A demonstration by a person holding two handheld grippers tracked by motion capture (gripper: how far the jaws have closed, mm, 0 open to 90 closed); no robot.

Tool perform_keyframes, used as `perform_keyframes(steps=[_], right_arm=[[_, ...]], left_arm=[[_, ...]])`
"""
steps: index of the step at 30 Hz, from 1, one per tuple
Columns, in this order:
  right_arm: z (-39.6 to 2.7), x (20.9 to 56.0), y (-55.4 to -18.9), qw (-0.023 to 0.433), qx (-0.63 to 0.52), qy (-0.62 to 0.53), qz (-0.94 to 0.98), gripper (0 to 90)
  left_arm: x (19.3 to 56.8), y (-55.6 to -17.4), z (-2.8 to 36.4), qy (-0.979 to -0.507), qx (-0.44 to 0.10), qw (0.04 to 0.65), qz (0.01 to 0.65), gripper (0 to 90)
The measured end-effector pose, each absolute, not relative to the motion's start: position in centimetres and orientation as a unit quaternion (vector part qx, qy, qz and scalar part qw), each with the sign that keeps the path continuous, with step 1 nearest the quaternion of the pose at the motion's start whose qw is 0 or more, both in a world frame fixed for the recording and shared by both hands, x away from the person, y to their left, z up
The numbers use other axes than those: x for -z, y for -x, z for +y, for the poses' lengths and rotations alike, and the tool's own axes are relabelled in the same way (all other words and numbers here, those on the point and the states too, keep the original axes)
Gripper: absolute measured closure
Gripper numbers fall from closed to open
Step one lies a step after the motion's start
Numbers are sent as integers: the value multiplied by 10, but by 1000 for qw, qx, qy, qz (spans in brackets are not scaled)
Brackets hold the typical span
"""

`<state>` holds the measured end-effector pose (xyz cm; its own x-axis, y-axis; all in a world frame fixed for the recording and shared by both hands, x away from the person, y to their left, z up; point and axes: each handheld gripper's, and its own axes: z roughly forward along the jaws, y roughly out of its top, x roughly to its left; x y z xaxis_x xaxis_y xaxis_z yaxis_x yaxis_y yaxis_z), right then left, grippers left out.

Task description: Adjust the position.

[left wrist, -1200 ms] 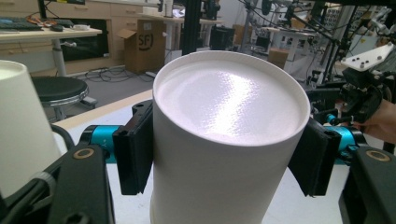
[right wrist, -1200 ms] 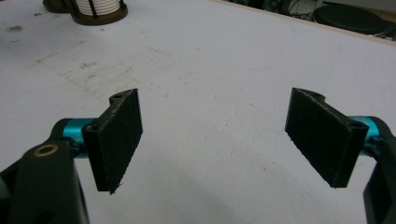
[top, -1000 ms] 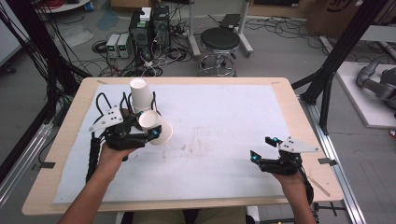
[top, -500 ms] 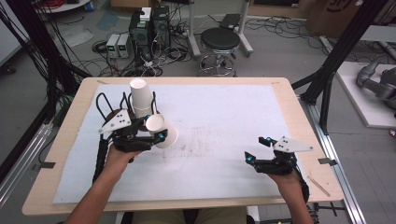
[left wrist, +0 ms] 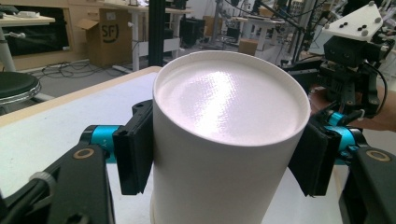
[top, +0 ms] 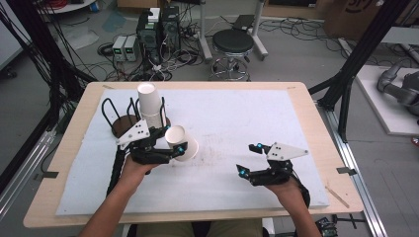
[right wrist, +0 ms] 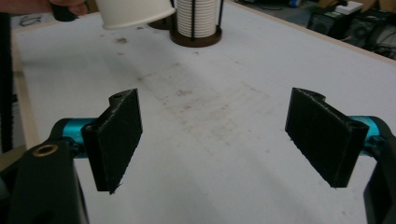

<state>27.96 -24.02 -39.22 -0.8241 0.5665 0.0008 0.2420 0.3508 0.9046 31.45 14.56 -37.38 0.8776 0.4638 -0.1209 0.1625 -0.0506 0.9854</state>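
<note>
Wide-apart claw (right wrist: 212, 142) above stained white mat (right wrist: 210, 116)

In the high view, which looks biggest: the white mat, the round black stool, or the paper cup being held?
1. White mat, by far.
2. Black stool, though it stands farther off, on the floor.
3. Paper cup, clamped in the left gripper.

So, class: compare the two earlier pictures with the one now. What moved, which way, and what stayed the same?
The left gripper, shut on a paper cup, carried it away from the cup holder toward the middle of the table. The right gripper, jaws open with nothing between them, slid left toward the cup. The stack of cups in the holder stayed put, and the grip on the cup held.
</note>
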Motion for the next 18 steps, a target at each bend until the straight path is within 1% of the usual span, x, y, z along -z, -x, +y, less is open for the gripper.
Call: perform_keyframes(steps=[3, 4, 7, 12, 18], right_arm=[[-236, 391, -280, 152, -516, -241, 808, 191], [-229, 390, -280, 142, -519, -232, 810, 191], [-220, 389, -280, 131, -520, -217, 815, 191], [-208, 390, -284, 120, -517, -205, 823, 192], [-187, 391, -294, 101, -516, -180, 832, 191]], left_arm=[[373, -314, 141, -718, -109, 654, 213, 327], [373, -314, 139, -720, -107, 653, 210, 327], [372, -313, 132, -725, -99, 652, 198, 327], [372, -312, 123, -733, -90, 649, 185, 327], [374, -309, 107, -745, -74, 642, 167, 327]])
